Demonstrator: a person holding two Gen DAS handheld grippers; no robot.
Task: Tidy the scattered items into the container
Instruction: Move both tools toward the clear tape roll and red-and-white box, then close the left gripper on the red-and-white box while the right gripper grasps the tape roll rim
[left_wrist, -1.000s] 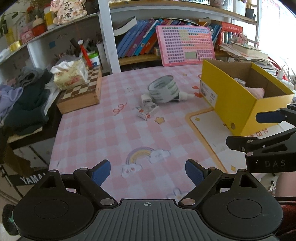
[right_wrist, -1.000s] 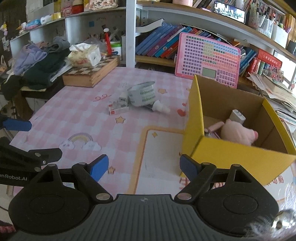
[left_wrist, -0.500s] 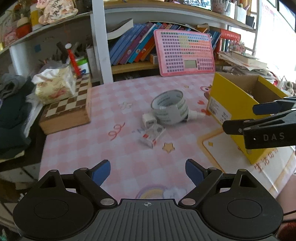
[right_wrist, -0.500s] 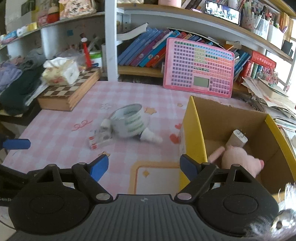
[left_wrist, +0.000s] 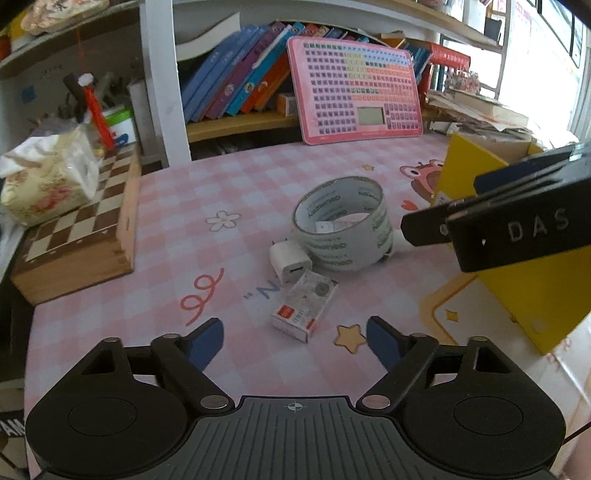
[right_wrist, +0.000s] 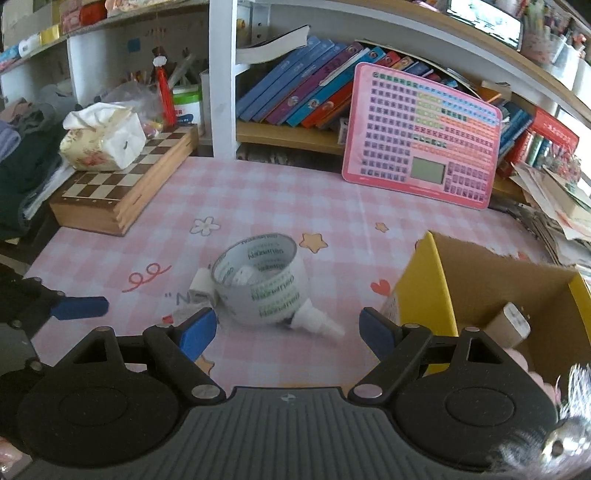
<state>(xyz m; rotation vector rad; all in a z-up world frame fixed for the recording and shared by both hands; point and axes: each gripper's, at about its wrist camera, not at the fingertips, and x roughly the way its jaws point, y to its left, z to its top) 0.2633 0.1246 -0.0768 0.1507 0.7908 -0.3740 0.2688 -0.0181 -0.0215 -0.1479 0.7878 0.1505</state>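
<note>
Daylight floods in from the window far right of the left gripper, blown out to white there, with the papers below it washed pale. The pink checked table mat ahead of those fingers is evenly lit, and only soft, short shadows lie under the tape roll. Both views bend strongly at the edges: shelf boards curve and the corners darken to black. In the right wrist view the tape roll ahead of the right gripper looks slightly smeared, and a blurred, glinting patch sits at the bottom right corner. The shelf recess far left is dim.
</note>
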